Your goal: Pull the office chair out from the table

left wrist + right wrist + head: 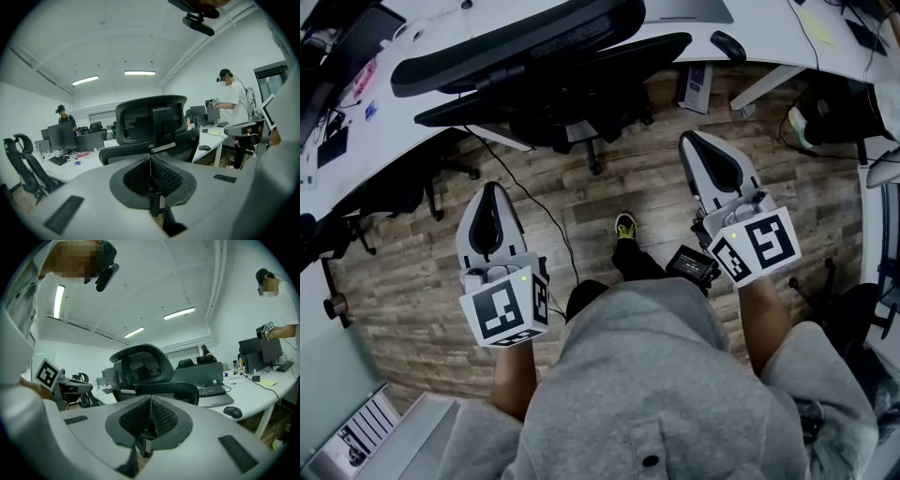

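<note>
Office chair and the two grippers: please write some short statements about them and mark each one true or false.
1. The office chair stands close against the white desk. True.
2. The left gripper holds the chair's backrest. False: its fingers are shut on nothing, and it is apart from the chair.
3. The right gripper has its fingers together and empty. True.
4. A computer mouse lies on the floor. False: it lies on the desk, beside the chair.
</note>
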A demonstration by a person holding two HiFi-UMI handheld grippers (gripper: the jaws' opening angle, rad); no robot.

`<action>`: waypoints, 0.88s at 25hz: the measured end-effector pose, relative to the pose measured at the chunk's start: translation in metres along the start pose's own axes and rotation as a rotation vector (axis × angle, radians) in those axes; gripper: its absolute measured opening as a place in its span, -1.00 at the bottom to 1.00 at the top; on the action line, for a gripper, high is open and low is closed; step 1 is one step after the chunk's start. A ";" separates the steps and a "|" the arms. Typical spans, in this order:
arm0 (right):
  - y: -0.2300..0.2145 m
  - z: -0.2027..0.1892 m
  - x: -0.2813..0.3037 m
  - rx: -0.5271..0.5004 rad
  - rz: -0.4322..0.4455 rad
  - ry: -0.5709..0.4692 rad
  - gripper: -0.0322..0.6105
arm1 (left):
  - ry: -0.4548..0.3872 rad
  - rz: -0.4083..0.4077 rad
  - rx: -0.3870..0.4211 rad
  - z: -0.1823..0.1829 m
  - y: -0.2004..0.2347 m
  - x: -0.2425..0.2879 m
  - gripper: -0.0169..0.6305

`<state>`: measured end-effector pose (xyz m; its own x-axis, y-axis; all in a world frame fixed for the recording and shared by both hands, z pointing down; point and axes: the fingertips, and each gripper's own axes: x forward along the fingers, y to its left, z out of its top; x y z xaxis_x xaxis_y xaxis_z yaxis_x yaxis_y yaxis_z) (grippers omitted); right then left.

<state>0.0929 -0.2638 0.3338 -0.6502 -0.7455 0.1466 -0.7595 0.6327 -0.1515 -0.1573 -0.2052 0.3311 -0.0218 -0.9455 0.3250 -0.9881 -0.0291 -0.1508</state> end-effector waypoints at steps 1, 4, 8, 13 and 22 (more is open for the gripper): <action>-0.001 0.001 0.001 0.001 0.004 -0.002 -0.80 | 0.003 0.006 0.003 0.000 0.001 0.000 -0.90; -0.003 0.002 0.002 0.000 0.011 -0.004 -0.80 | 0.013 0.020 0.005 -0.001 0.002 -0.003 -0.90; -0.006 0.006 0.004 0.005 0.016 -0.021 -0.80 | 0.017 0.030 0.015 0.002 0.004 -0.001 -0.90; -0.006 0.013 0.006 -0.003 0.014 -0.036 -0.80 | 0.004 0.014 0.019 0.006 0.001 0.003 -0.90; -0.006 0.025 0.019 -0.043 -0.002 -0.041 -0.80 | -0.034 0.005 0.011 0.017 0.013 0.016 -0.90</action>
<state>0.0853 -0.2871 0.3136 -0.6482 -0.7541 0.1062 -0.7614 0.6391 -0.1088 -0.1681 -0.2263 0.3186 -0.0213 -0.9562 0.2919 -0.9863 -0.0276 -0.1623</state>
